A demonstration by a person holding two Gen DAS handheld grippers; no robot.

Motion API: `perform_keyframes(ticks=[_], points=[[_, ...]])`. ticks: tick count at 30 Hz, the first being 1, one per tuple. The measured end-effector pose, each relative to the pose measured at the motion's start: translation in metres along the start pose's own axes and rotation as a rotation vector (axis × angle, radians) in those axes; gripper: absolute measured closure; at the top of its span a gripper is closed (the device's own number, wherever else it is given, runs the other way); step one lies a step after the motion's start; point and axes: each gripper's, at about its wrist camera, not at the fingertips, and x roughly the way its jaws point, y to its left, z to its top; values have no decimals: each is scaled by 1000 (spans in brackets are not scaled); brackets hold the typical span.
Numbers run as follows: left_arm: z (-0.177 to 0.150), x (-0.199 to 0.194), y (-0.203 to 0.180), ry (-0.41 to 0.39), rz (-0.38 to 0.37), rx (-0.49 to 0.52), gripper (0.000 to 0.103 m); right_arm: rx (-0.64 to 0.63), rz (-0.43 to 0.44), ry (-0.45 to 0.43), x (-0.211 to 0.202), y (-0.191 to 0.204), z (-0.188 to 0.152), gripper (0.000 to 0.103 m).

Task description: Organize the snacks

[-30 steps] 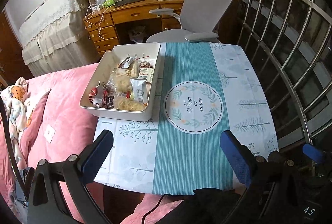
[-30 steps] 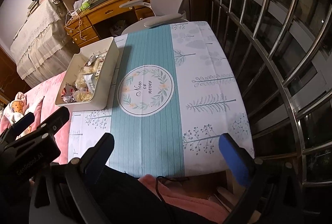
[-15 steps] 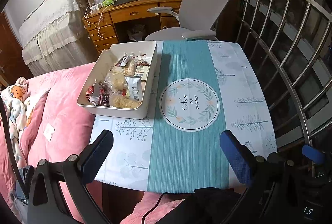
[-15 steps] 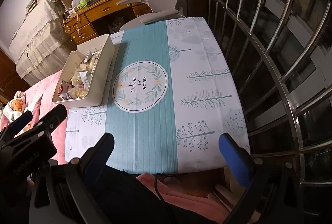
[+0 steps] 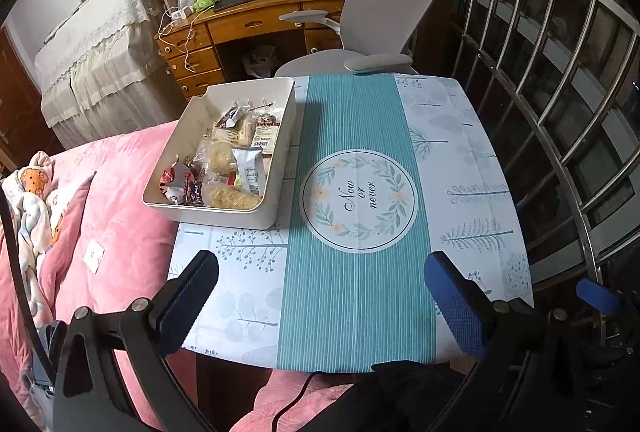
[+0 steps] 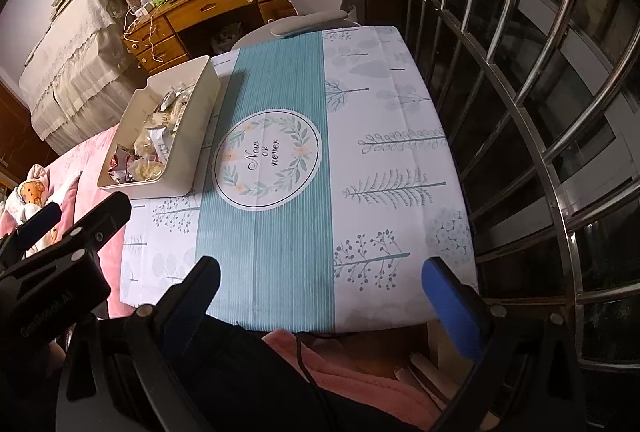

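A cream rectangular plastic bin sits on the far left part of a small table covered by a white tree-print cloth with a teal striped centre band, its near left corner hanging over the table edge above pink bedding. Wrapped snack packets lie heaped inside the bin. The left gripper and the right gripper both hover above the near edge of the table, blue-padded fingers spread wide apart, empty. A grey office chair stands beyond the far side.
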Motion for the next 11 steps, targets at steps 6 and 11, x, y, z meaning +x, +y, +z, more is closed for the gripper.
perform_keyframes(ticks=[6, 11], points=[[3, -2, 0, 4, 7, -5, 1, -3, 6, 6, 2, -2, 3, 2], [5, -2, 0, 4, 10, -4, 1, -2, 6, 6, 2, -3, 4, 2]])
